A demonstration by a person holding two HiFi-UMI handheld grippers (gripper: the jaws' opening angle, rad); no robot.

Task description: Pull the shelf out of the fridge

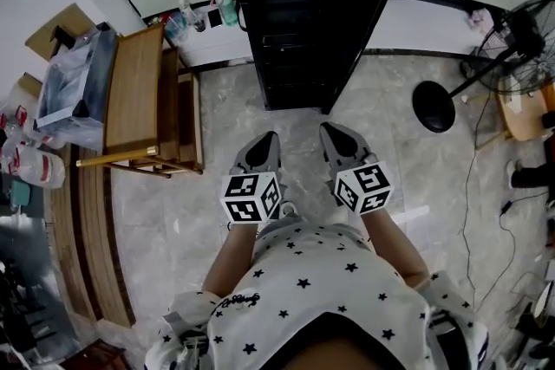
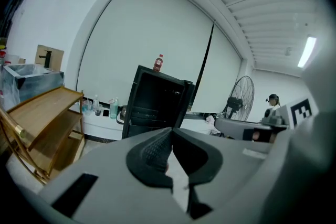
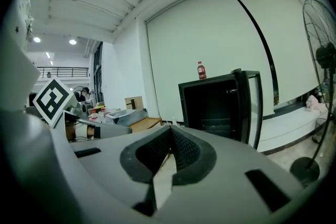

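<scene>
A black fridge (image 1: 299,22) stands at the far side of the floor, its door (image 1: 377,9) swung open to the right. Dark shelves (image 1: 290,43) show inside it, dim and hard to tell apart. The right gripper view looks into the open fridge (image 3: 215,107), and the left gripper view shows the fridge (image 2: 155,99) from its left side. My left gripper (image 1: 270,137) and right gripper (image 1: 328,128) are held side by side, short of the fridge and pointing at it. The left gripper (image 2: 171,128) and the right gripper (image 3: 170,127) are both shut, with nothing between the jaws.
A red-capped bottle (image 3: 201,70) stands on the fridge. A wooden rack (image 1: 143,100) stands to the left, and a floor fan (image 1: 434,104) with cables to the right. Bottles (image 1: 204,13) sit on a low white ledge behind. A person (image 2: 272,99) stands far off.
</scene>
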